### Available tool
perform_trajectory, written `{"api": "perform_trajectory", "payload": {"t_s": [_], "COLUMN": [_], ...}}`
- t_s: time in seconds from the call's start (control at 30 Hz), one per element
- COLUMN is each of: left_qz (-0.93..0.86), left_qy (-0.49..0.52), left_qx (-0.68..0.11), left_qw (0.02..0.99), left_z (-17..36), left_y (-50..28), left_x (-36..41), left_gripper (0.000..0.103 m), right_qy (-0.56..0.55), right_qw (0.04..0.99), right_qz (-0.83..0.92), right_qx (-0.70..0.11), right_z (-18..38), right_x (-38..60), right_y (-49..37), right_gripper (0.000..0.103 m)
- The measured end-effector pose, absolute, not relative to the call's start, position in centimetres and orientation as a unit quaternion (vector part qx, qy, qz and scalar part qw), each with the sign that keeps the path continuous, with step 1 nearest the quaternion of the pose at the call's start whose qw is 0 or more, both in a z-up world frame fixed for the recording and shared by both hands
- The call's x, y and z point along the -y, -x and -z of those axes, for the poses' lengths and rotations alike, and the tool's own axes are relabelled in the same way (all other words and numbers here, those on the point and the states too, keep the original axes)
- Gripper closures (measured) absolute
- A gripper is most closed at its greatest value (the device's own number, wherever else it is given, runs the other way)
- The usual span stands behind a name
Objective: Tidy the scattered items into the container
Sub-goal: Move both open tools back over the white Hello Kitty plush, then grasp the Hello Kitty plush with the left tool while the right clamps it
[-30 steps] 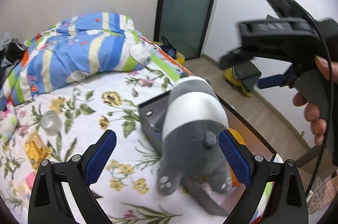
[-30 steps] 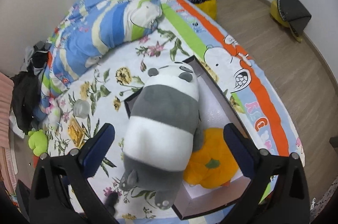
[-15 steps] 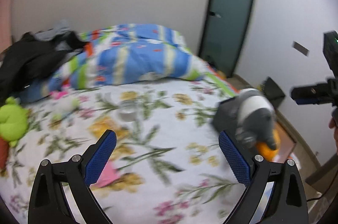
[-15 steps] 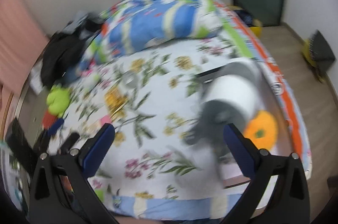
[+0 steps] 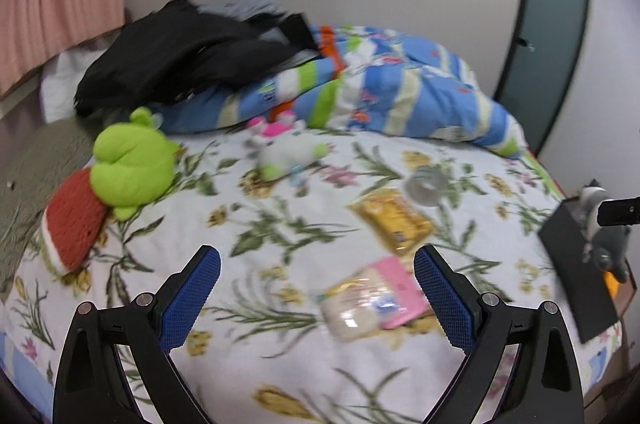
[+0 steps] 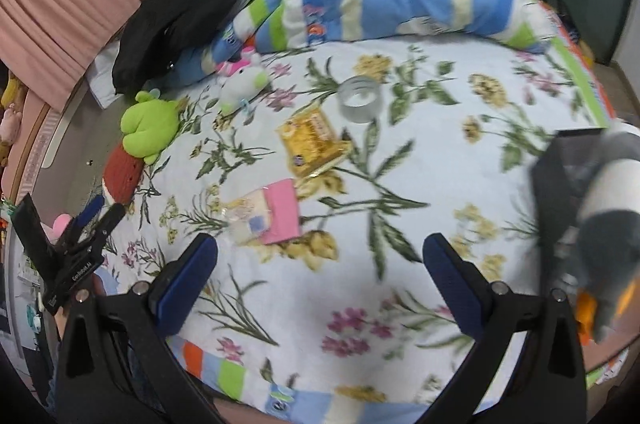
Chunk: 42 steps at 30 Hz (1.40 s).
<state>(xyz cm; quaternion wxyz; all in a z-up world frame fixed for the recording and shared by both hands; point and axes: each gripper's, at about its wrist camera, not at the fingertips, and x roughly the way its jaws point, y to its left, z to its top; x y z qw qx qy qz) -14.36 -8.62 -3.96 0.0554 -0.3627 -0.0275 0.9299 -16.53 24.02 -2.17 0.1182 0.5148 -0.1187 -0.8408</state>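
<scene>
Both claws spread wide, nothing between the pads. Left gripper [image 5: 318, 298] over the floral bedspread [image 5: 280, 232]: red knit item [image 5: 74, 220], green plush [image 5: 128, 164], white plush [image 5: 286, 152], yellow packet [image 5: 394, 218], pink packet [image 5: 380, 298], clear tape roll [image 5: 426, 184], then dark box [image 5: 576, 264] at right edge with panda plush [image 5: 608, 244] in it. Right gripper [image 6: 320, 284] view alone shows the left gripper from outside, far left, plus pink curtain [image 6: 60, 8]; box [image 6: 560, 184] blurred, panda [image 6: 608, 224] over an orange item [image 6: 586, 306].
</scene>
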Motion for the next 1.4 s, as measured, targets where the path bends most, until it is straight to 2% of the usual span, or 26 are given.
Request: {"api": "perform_trajectory", "payload": {"t_s": [0.2, 0.4, 0.57, 0.73, 0.87, 1.03, 1.23, 1.27, 1.33, 1.4], "left_qz": [-0.924, -0.929, -0.932, -0.930, -0.927, -0.913, -0.907, -0.906, -0.905, -0.900], "left_qy": [0.378, 0.369, 0.359, 0.359, 0.362, 0.374, 0.386, 0.385, 0.385, 0.387], "left_qx": [0.042, 0.043, 0.049, 0.053, 0.009, -0.035, -0.060, -0.053, -0.044, -0.060], "left_qw": [0.033, 0.015, 0.013, 0.060, 0.096, 0.158, 0.160, 0.166, 0.178, 0.189], "left_z": [7.1, 9.0, 10.4, 13.5, 16.7, 19.4, 21.9, 22.2, 23.0, 23.9], "left_y": [17.7, 24.5, 31.8, 38.9, 43.2, 46.5, 49.8, 50.4, 51.0, 51.1], "left_x": [12.1, 14.0, 14.8, 15.0, 14.0, 11.9, 10.7, 10.9, 11.2, 10.9], "left_gripper": [0.005, 0.005, 0.005, 0.005, 0.005, 0.005, 0.005, 0.005, 0.000, 0.000], "right_qy": [-0.523, -0.519, -0.513, -0.499, -0.494, -0.519, -0.515, -0.511, -0.524, -0.534], "right_qw": [0.145, 0.173, 0.189, 0.199, 0.203, 0.200, 0.209, 0.213, 0.229, 0.243], "right_qz": [0.827, 0.819, 0.797, 0.776, 0.764, 0.751, 0.751, 0.753, 0.749, 0.752], "right_qx": [0.145, 0.172, 0.257, 0.330, 0.361, 0.357, 0.355, 0.354, 0.335, 0.301], "right_z": [4.7, 7.7, 12.0, 16.5, 19.6, 23.1, 25.1, 25.2, 25.5, 25.6], "right_x": [-19.2, -12.9, -8.8, -6.8, -6.1, -4.5, -3.0, -2.8, -2.1, -1.2], "right_y": [22.4, 31.0, 39.4, 46.4, 50.7, 54.7, 58.1, 58.5, 59.3, 59.7], "right_gripper": [0.000, 0.000, 0.000, 0.000, 0.000, 0.000, 0.000, 0.002, 0.018, 0.028]}}
